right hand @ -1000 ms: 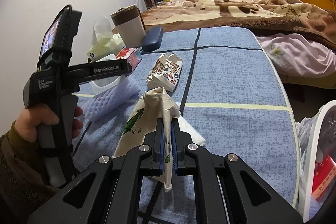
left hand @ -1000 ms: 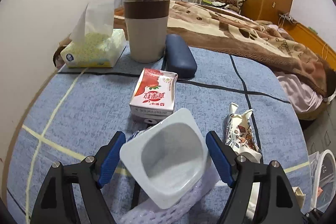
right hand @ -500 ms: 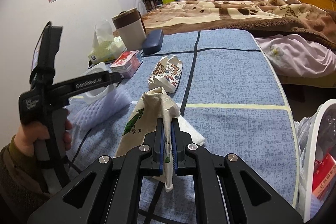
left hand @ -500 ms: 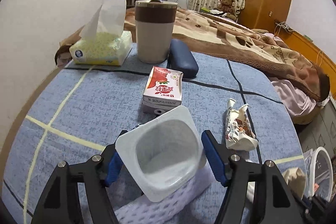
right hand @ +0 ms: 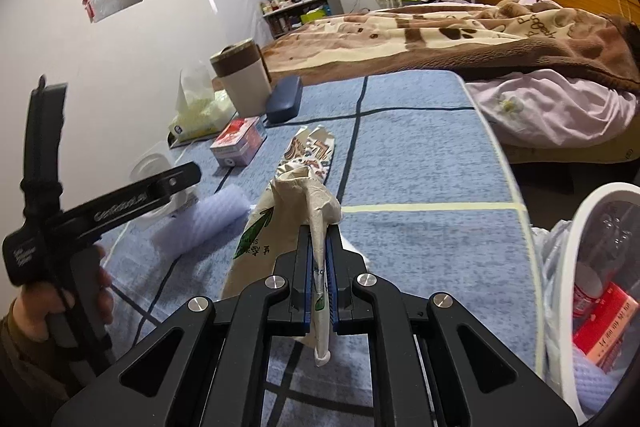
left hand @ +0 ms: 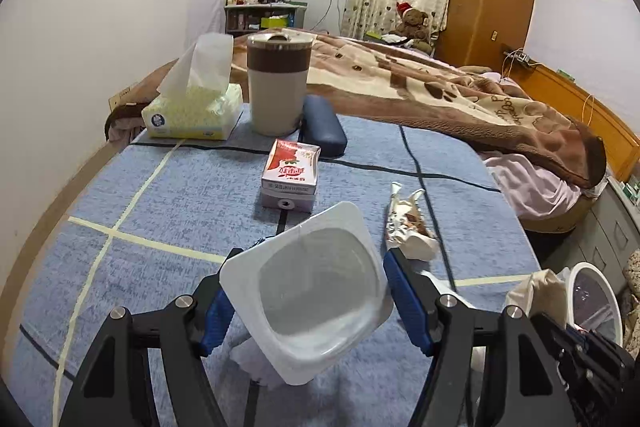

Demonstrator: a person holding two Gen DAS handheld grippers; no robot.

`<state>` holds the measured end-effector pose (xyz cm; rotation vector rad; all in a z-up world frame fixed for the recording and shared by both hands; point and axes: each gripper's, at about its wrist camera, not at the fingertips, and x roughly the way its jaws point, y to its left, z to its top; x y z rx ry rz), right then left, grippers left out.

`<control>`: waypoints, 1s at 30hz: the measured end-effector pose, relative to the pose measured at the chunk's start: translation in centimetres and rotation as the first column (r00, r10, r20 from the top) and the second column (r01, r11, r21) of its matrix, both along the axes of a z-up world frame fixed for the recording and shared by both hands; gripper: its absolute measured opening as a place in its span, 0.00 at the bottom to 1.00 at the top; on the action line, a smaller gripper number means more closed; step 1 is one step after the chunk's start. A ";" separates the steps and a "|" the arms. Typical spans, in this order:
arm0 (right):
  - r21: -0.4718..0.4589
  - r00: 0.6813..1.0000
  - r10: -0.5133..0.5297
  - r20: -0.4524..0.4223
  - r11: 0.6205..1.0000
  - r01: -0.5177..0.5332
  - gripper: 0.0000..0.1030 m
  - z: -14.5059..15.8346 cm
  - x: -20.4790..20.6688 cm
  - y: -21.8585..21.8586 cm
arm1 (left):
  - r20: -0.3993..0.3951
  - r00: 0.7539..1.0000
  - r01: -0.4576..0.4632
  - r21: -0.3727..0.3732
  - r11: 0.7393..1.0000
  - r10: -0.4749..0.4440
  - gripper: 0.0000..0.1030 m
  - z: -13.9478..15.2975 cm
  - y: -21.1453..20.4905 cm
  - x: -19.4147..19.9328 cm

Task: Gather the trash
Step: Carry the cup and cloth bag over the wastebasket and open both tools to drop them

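The desk (left hand: 168, 195), under its blue cloth with pale and dark stripes, shows more of its far end in the left wrist view than it did a second ago, and the tissue box (left hand: 192, 115), the lidded tumbler (left hand: 278, 87) and the dark blue case (left hand: 322, 131) sit smaller and further up the picture: the left claw (left hand: 308, 303) has come up and back from the surface. It carries the white plastic tub (left hand: 312, 291), which a second ago sat loose between wider jaws; now the blue pads sit close against its two sides and the tub hangs tilted above the white foam netting (left hand: 256, 359), clear of the cloth, so I judge it gripped and lifted. The right claw (right hand: 319, 287) has its jaws pressed together on the crumpled paper bag (right hand: 288, 223), just as before, with the bag drooping onto the desk. The white-rimmed trash bin (right hand: 560, 267) stands just off the desk's right edge, already holding red packaging. Both pieces look ready to go there. Still lying on the desk are the red-and-white carton (left hand: 292, 173), the patterned wrapper (left hand: 408, 227) and the foam netting, so the collecting is far from finished.
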<state>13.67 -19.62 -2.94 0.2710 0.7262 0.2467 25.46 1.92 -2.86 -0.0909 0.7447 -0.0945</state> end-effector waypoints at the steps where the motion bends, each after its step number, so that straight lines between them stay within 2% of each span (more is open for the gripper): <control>1: 0.001 1.000 -0.004 0.008 1.000 0.004 0.06 0.3 -0.2 -0.2 | 0.010 1.000 0.006 0.003 1.000 -0.006 0.68 0.3 -0.2 -0.4; 12: 0.004 0.996 -0.067 0.060 0.998 0.067 0.06 2.0 -2.8 -2.8 | 0.074 0.994 0.079 -0.001 0.997 -0.078 0.68 3.2 -2.9 -5.1; 20: 0.007 0.988 -0.132 0.085 0.991 0.132 0.06 2.7 -4.5 -5.1 | 0.131 0.977 0.167 0.040 0.985 -0.171 0.68 4.6 -6.7 -8.5; 30: 0.009 0.969 -0.217 0.116 0.976 0.218 0.06 3.4 -6.7 -8.1 | 0.162 0.952 0.256 0.052 0.965 -0.261 0.68 5.9 -10.8 -11.3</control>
